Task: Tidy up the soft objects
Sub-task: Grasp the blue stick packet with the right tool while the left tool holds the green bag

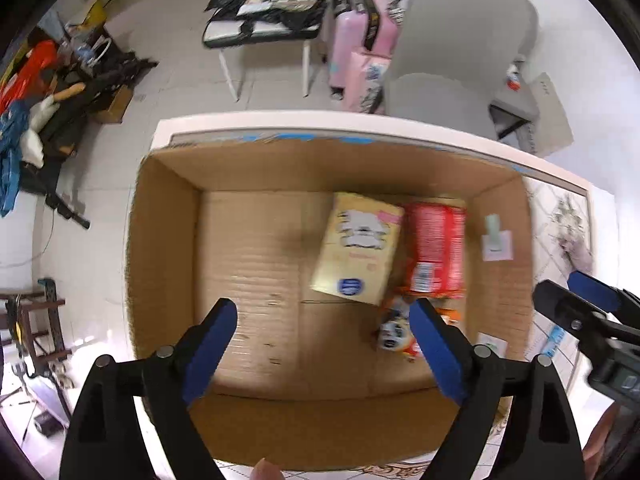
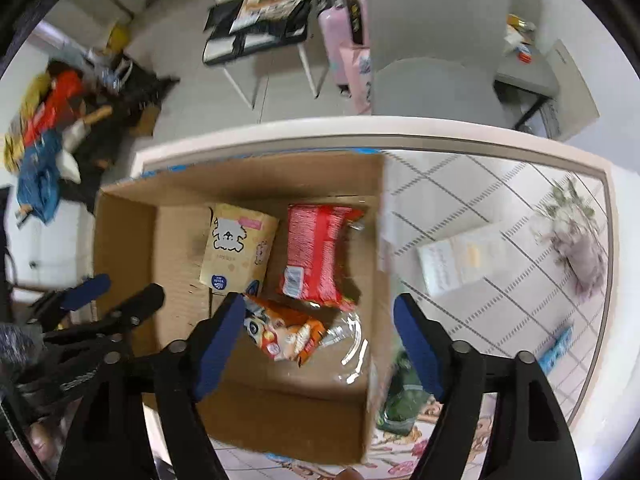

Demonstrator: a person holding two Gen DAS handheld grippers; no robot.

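Across the middle of both frames sits the cardboard box [image 1: 256,248], its corrugated floor bare on the left and its packs gathered to the right. My left gripper [image 1: 324,344] hangs over it with the jaws spread wide and nothing between them; my right gripper [image 2: 320,344] is likewise wide apart and empty, straddling the box's right wall.

Inside lie a yellow tissue pack [image 1: 358,246] with a cartoon face, a red packet [image 1: 438,246] just beside it on the right, and, lower in the frame, an orange snack bag [image 2: 286,332] with some clear crinkled plastic [image 2: 348,344] next to it. Whether the packs touch one another I cannot tell through the blur.

I judge all of these light and yielding. The tissue pack looks like a squashy block in slick film, so I would pinch it across its narrow width, near the middle, where it will give without slipping out. The red packet and the orange bag seem crinkly, glossy and possibly brittle inside; a gentle hold across a flat stretch or a sealed end suits them better than a hard squeeze.

Right of the box in the right wrist view, on the checked tablecloth [image 2: 500,208], lies a pale flat pack [image 2: 460,260], well apart from the box, and a small blue packet [image 2: 556,346] lower right.
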